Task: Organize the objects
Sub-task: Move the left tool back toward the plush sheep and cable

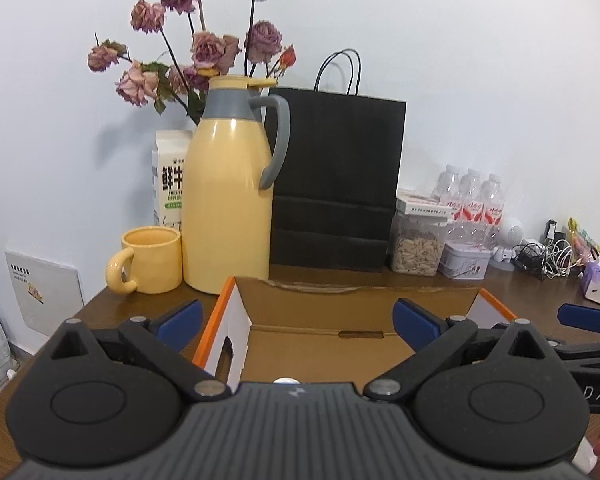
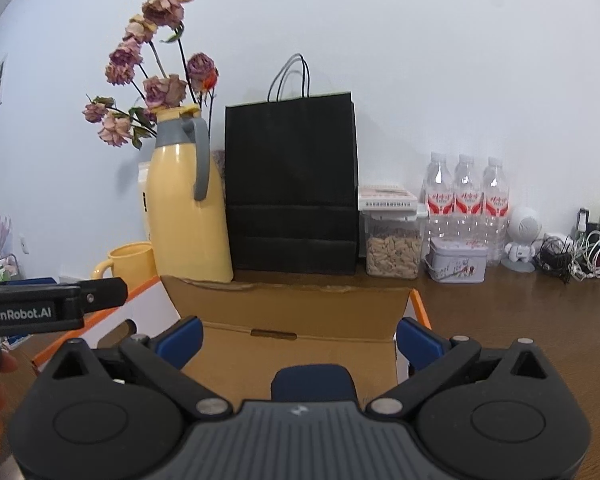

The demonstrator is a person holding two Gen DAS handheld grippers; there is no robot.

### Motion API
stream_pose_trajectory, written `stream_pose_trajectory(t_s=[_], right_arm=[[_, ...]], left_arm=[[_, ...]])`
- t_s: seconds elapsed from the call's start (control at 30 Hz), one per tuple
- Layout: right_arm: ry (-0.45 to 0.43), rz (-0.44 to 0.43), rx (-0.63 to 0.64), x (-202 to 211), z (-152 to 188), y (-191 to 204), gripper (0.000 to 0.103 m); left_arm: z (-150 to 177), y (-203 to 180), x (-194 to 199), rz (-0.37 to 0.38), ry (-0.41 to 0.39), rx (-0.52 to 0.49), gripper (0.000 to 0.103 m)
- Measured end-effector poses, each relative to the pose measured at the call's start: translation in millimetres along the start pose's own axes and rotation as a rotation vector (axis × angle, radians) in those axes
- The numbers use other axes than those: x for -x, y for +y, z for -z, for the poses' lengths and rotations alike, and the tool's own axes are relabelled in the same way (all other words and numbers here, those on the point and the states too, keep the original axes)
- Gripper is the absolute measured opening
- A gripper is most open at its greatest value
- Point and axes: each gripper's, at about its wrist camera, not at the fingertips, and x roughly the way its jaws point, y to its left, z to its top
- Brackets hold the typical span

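Left wrist view looks across a brown table (image 1: 148, 312) set against a pale wall; the right wrist view shows the same table (image 2: 520, 320). Largest on it is a black bag (image 1: 336, 184) at the back, then the open cardboard box (image 1: 340, 344) with orange edges, nearest the cameras and just in front of the bag. A yellow jug (image 1: 228, 200) stands left of the bag, with dried roses (image 1: 204, 48) and a milk carton (image 1: 168, 180) behind it and a yellow mug (image 1: 152, 260) beside it. Right of the bag sit a seed jar (image 1: 416, 248), three bottles (image 1: 476, 200) and a small tin (image 1: 464, 260). Inside the box lies a dark blue object (image 2: 312, 380). The left gripper (image 1: 298, 320) and right gripper (image 2: 298, 338) both hover over the box, jaws spread wide and holding nothing.
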Motion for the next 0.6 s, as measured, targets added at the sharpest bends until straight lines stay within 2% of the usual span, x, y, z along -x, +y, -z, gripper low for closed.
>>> stream_pose_trajectory(t_s=[0.3, 0.6], right_arm=[[-0.020, 0.003, 0.017, 36.6, -6.8, 3.2, 0.103], [0.008, 0.009, 0.023, 74.4, 8.9, 4.4, 0.103]], left_arm=[[-6.5, 1.0, 30.6, -0.006, 0.008, -0.011, 0.103], [0.5, 9.7, 65.8, -0.016, 0.030, -0.025, 0.103]])
